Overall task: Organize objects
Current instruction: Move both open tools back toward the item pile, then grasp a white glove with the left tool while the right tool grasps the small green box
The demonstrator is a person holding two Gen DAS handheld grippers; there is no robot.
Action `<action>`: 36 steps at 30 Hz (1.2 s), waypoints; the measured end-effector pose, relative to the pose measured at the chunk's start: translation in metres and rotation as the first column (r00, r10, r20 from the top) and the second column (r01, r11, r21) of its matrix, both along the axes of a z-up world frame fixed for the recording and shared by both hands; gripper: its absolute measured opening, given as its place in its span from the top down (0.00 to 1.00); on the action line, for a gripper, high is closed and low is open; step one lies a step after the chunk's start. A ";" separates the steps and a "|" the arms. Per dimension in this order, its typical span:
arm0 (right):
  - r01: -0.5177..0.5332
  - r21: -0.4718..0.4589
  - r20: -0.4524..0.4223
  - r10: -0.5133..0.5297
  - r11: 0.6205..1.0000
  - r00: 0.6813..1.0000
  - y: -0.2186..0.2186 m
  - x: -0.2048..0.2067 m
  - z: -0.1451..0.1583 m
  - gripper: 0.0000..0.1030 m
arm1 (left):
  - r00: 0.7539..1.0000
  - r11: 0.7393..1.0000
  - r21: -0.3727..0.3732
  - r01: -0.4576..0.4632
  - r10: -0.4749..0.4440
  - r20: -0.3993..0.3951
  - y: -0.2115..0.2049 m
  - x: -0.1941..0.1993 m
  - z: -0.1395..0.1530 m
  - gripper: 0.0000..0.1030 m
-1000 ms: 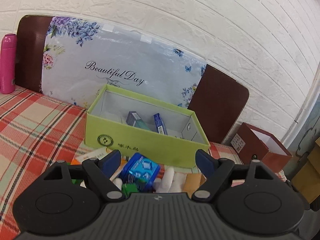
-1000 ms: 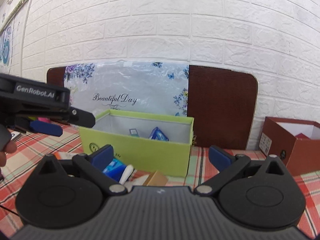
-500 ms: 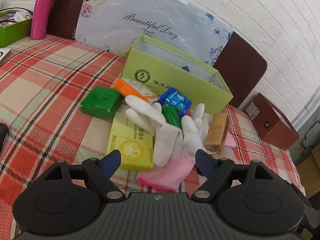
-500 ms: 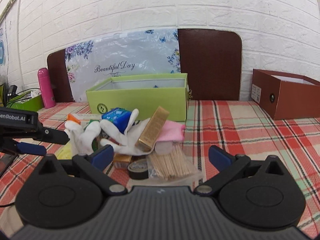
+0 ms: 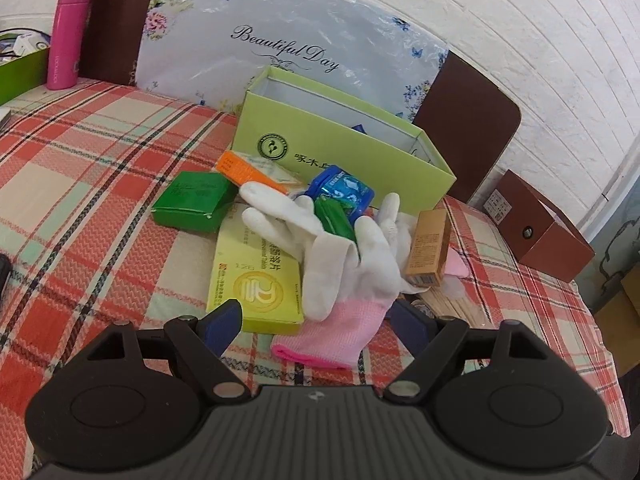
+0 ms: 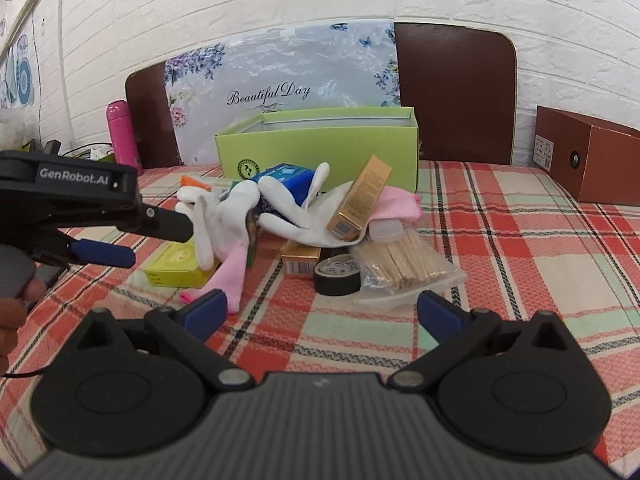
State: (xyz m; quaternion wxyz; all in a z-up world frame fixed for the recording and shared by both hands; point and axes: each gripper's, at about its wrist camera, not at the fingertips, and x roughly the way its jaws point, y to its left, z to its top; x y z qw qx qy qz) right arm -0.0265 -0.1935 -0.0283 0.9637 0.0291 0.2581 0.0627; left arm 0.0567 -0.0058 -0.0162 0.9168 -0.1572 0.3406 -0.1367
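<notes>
A pile lies on the plaid tablecloth in front of the open lime-green box. It holds a white glove with a pink cuff, a yellow flat box, a green box, an orange box, a blue packet and a gold carton. My left gripper is open just short of the glove's cuff, holding nothing. My right gripper is open and empty, close before a black tape roll and a bag of wooden sticks.
A brown box stands at the right, near the table's edge. A pink bottle and a green tray are far left. A floral board leans on the brick wall. A hand holds the left gripper.
Both grippers have drawn back from the green box and sunk toward the pile, tipping downward. The left has held still over the last half second. Both sets of jaws stayed open.
</notes>
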 end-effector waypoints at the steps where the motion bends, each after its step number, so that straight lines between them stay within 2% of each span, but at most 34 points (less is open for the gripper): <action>1: 0.004 0.000 0.001 -0.004 1.000 1.000 -0.001 -0.001 0.000 0.00 | 1.000 1.000 0.003 0.013 -0.013 0.002 -0.005 0.004 -0.001 0.18; 7: 0.013 -0.019 -0.008 -0.013 1.000 1.000 -0.003 -0.001 -0.004 0.00 | 0.998 0.998 0.024 0.058 -0.058 -0.006 -0.028 0.026 -0.009 0.18; 8: 0.011 -0.017 -0.010 -0.011 1.000 1.000 -0.004 0.000 -0.004 0.00 | 0.998 0.998 0.022 0.061 -0.061 -0.005 -0.029 0.029 -0.011 0.21; 9: 0.009 -0.016 -0.010 -0.009 1.000 1.000 -0.004 0.000 -0.004 0.00 | 0.998 0.998 0.013 0.068 -0.068 -0.002 -0.029 0.031 -0.012 0.28; 10: 0.007 -0.016 -0.011 -0.007 1.000 1.000 -0.003 0.000 -0.005 0.00 | 0.997 0.997 0.004 0.079 -0.078 -0.007 -0.028 0.034 -0.014 0.51; 11: 0.006 -0.017 -0.011 -0.006 1.000 1.000 -0.003 0.001 -0.005 0.00 | 0.995 0.995 0.003 0.096 -0.096 -0.024 -0.028 0.036 -0.016 0.66; 12: 0.004 -0.016 -0.013 -0.004 1.000 1.000 -0.003 0.002 -0.005 0.00 | 0.993 0.994 0.000 0.112 -0.112 -0.036 -0.026 0.036 -0.018 0.69; 14: -0.002 -0.015 -0.018 0.001 1.000 1.000 -0.003 0.004 -0.007 0.00 | 0.990 0.991 -0.007 0.132 -0.133 -0.039 -0.021 0.031 -0.018 0.86; 20: -0.041 -0.012 -0.031 0.040 0.999 0.999 0.002 0.014 -0.008 0.05 | 0.991 0.990 -0.024 0.137 -0.137 0.005 0.011 -0.006 -0.004 0.87; 24: -0.096 0.005 -0.043 0.096 0.995 0.994 0.012 0.027 -0.004 0.21 | 0.996 0.996 -0.001 0.085 -0.085 -0.012 0.035 -0.021 -0.008 0.87; 27: -0.138 -0.020 -0.016 0.138 0.990 0.990 0.025 0.037 0.006 0.31 | 0.998 0.999 -0.006 0.053 -0.053 -0.028 0.045 -0.025 -0.015 0.87; 30: -0.172 -0.061 0.027 0.173 0.983 0.984 0.041 0.052 0.018 0.32 | 0.998 0.998 -0.038 0.051 -0.052 -0.042 0.048 -0.025 -0.021 0.85; 33: -0.183 -0.109 0.054 0.190 0.977 0.980 0.056 0.072 0.026 0.32 | 0.998 0.998 -0.044 0.054 -0.056 -0.032 0.047 -0.024 -0.023 0.69; 34: -0.188 -0.121 0.058 0.196 0.975 0.979 0.060 0.080 0.027 0.32 | 0.998 0.998 -0.041 0.051 -0.052 -0.025 0.047 -0.025 -0.022 0.59; 35: -0.191 -0.132 0.058 0.200 0.973 0.978 0.064 0.088 0.028 0.32 | 0.999 0.998 -0.040 0.044 -0.045 -0.015 0.048 -0.025 -0.022 0.44; 36: -0.196 -0.142 0.057 0.205 0.970 0.977 0.067 0.095 0.028 0.32 | 0.999 0.999 -0.040 0.032 -0.033 -0.004 0.049 -0.026 -0.022 0.38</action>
